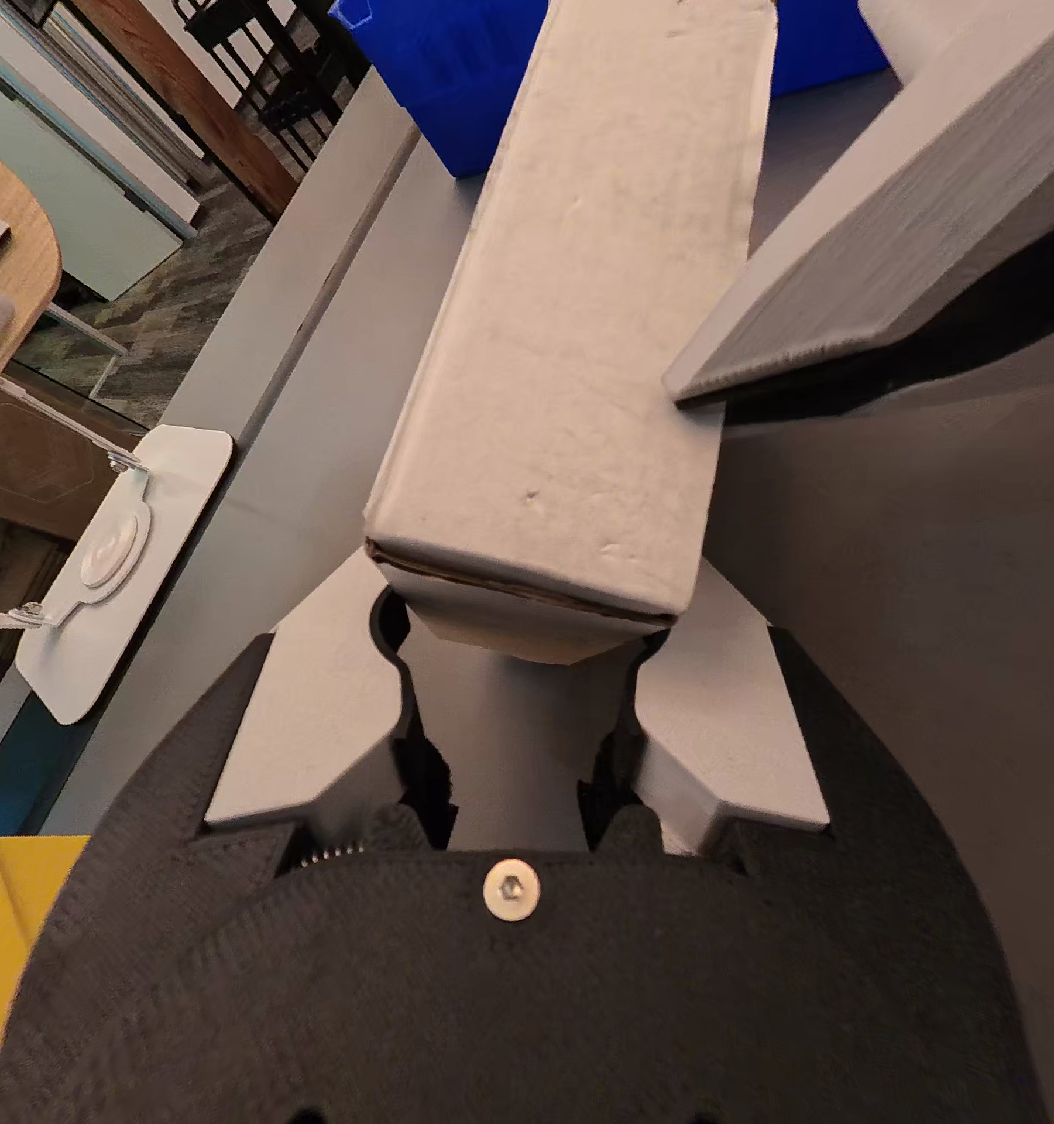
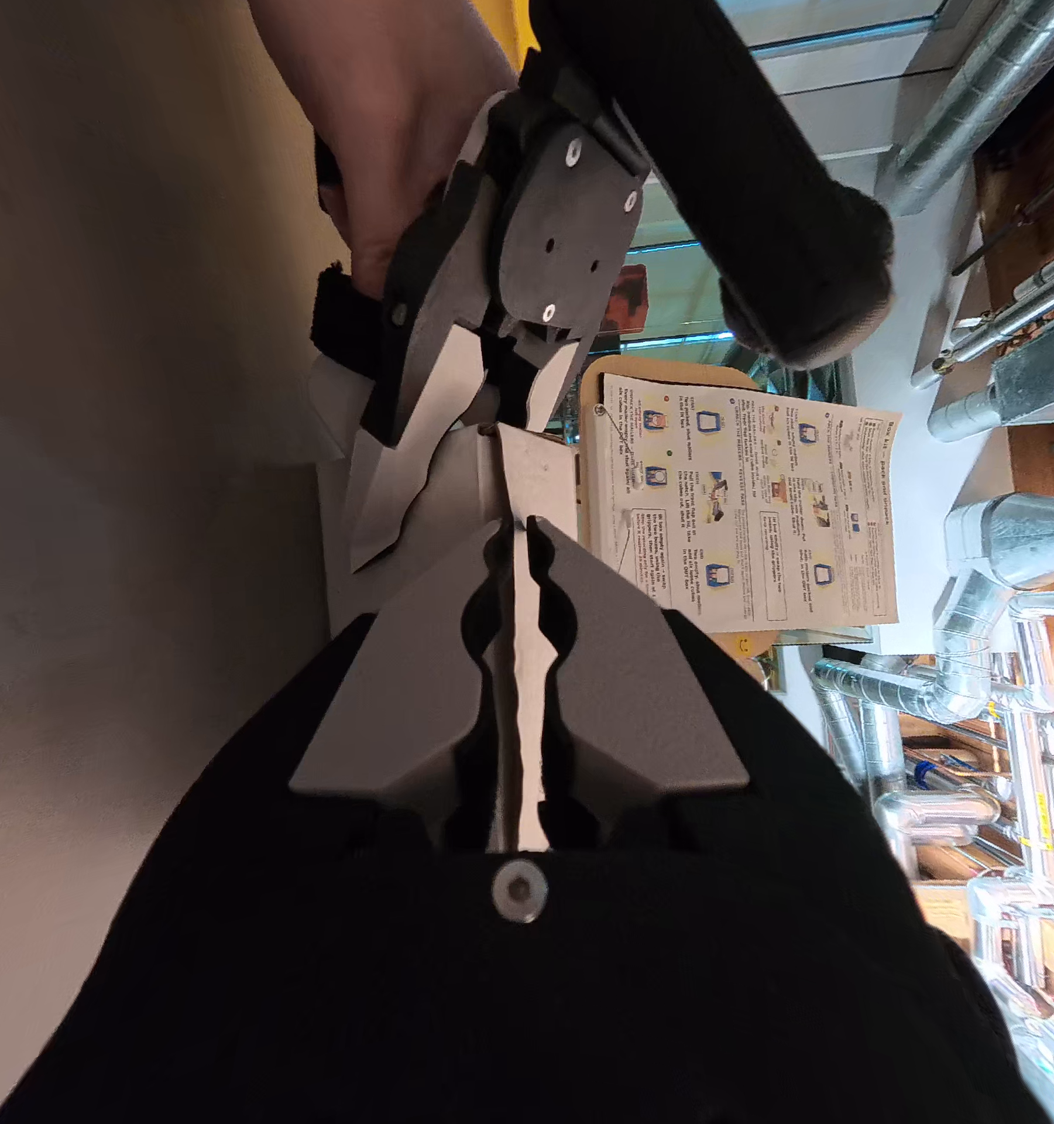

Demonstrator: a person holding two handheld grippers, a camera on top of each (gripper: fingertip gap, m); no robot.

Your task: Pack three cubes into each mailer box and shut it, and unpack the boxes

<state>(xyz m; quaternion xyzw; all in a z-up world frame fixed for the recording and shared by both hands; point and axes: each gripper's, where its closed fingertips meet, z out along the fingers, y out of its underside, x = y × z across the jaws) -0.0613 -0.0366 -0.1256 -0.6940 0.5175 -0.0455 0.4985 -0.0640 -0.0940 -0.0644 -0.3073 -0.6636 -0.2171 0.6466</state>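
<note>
A white mailer box (image 1: pixel 597 316) runs away from me in the left wrist view. My left gripper (image 1: pixel 530 578) has its jaws spread across the box's near end and grips it; the fingertips are hidden under the box. One grey finger (image 1: pixel 877 243) of my right gripper lies along the box's right side. In the right wrist view my right gripper (image 2: pixel 517 529) is shut on a thin white panel of the box (image 2: pixel 539 474). The left gripper (image 2: pixel 469 438), held by a hand (image 2: pixel 390 121), grips the same box from the far side. No cubes are in view.
A blue bin (image 1: pixel 451 79) stands behind the box on the grey table (image 1: pixel 877 608). A yellow bin (image 1: pixel 1 912) is at the lower left. A white stand base (image 1: pixel 123 572) sits at the table's left edge. A printed sheet on cardboard (image 2: pixel 743 505) stands beyond the box. The gap from one gripper's tips to the other's is roughly 8 cm. It is some 30 cm from my left tips to the white stand base (image 1: pixel 123 572).
</note>
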